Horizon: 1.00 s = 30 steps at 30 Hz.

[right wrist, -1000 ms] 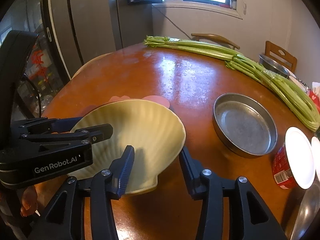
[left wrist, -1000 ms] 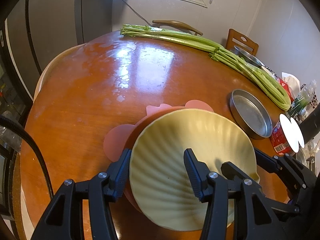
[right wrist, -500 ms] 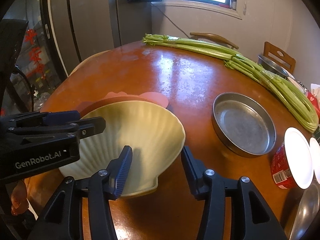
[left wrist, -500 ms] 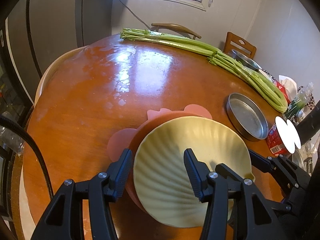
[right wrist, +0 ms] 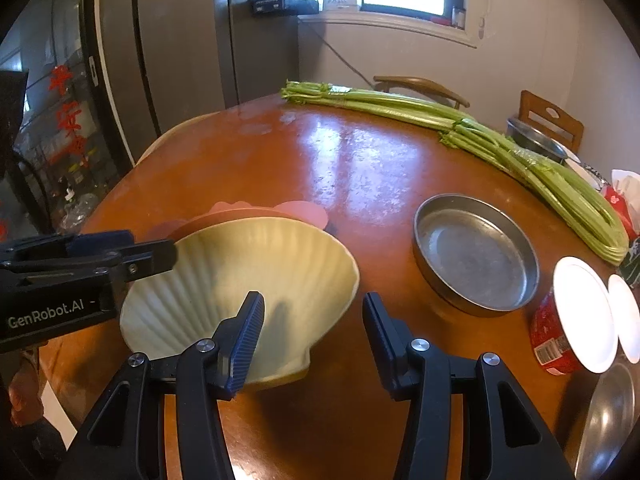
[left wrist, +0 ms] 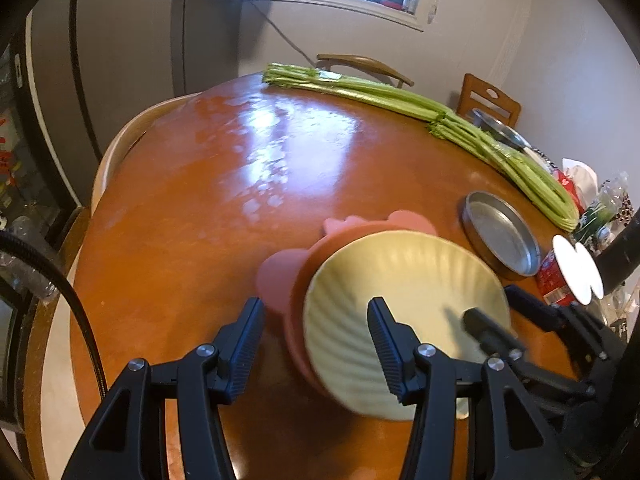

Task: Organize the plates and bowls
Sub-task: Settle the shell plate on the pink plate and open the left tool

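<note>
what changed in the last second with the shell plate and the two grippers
The right hand-held gripper has just been opening its jaws, which now stand clear around the rim of the cream shell plate. The left hand-held gripper backed off toward the plate's near left edge, gap unchanged. The plate stays on the pink plate; the metal pan and celery stayed put.

hidden: pink plate (left wrist: 280, 280) mostly under shell dish (left wrist: 400, 280) | cut off: steel bowl (right wrist: 608, 412) at frame edge
</note>
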### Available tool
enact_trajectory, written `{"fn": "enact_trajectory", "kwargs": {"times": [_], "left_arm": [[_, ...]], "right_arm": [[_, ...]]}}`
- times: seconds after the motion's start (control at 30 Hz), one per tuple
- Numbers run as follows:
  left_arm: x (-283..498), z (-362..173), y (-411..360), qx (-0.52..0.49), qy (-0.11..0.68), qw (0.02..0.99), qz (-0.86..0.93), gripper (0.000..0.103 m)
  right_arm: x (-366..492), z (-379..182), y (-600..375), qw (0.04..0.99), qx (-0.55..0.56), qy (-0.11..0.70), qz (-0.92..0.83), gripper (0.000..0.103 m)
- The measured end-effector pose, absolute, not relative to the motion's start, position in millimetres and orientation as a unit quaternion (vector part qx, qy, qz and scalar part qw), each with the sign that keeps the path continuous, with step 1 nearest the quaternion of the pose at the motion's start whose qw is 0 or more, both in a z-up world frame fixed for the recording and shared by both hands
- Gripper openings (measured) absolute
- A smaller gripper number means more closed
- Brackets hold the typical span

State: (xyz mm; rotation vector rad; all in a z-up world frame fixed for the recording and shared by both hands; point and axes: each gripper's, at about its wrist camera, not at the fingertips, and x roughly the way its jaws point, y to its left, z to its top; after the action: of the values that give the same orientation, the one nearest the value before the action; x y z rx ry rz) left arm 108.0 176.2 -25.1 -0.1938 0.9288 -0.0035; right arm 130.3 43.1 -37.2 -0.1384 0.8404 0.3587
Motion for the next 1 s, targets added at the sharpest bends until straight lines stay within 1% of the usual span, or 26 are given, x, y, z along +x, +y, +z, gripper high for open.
{"fn": "enact_trajectory", "kwargs": {"times": [0.53, 1.0], "left_arm": [[123.7, -53.3, 179.4, -0.098, 0.479, 0.872, -0.005, 0.054], [137.7, -56.1, 172.4, -0.088, 0.477, 0.874, -0.001, 0.054]], "right_arm": [[134.2, -46.7, 52.0, 0.894, -0.057, 0.408, 0.176, 0.054], [137.4, -49.5, 51.3, 0.895, -0.05, 0.407, 0.175, 0.056]]}}
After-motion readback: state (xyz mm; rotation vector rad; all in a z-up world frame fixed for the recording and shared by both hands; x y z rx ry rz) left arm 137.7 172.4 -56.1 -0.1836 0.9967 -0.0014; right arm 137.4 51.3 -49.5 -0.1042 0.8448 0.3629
